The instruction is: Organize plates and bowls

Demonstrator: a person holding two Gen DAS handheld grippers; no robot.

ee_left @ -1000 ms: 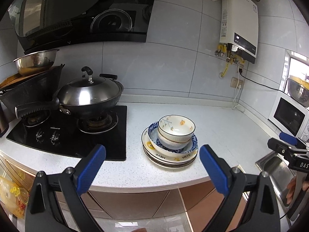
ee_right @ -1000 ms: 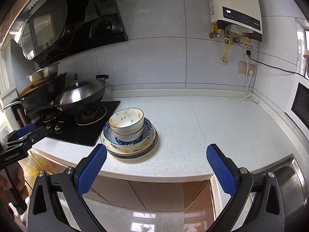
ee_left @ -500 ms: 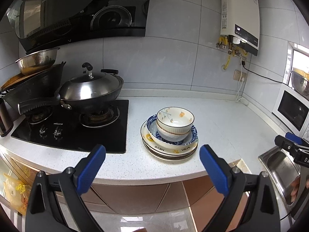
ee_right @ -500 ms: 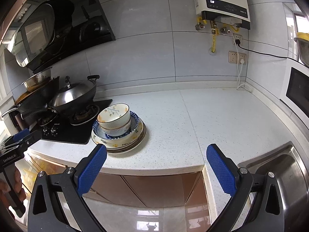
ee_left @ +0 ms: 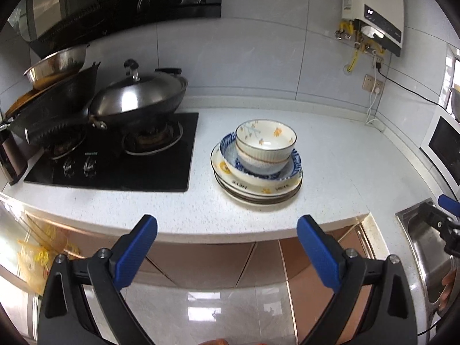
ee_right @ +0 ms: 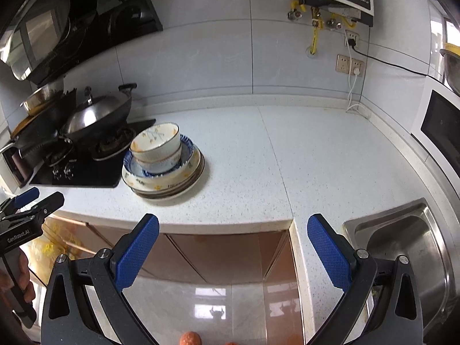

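Note:
A stack of dishes stands on the white counter beside the hob. On top is a cream bowl with yellow flowers, nested in a second bowl, inside a blue-patterned bowl, on several cream plates. My left gripper is open and empty, in front of the counter edge, short of the stack. My right gripper is also open and empty, off the counter edge, with the stack ahead to its left. Each gripper shows at the edge of the other's view.
A black gas hob with a lidded wok sits left of the stack. A steel sink lies at the right, with a microwave beyond it. Sockets and a cable are on the back wall.
Both grippers have pulled back and risen a little, so the counter edge and cabinets now show below the stack. The dishes have not moved. Both grippers stay open.

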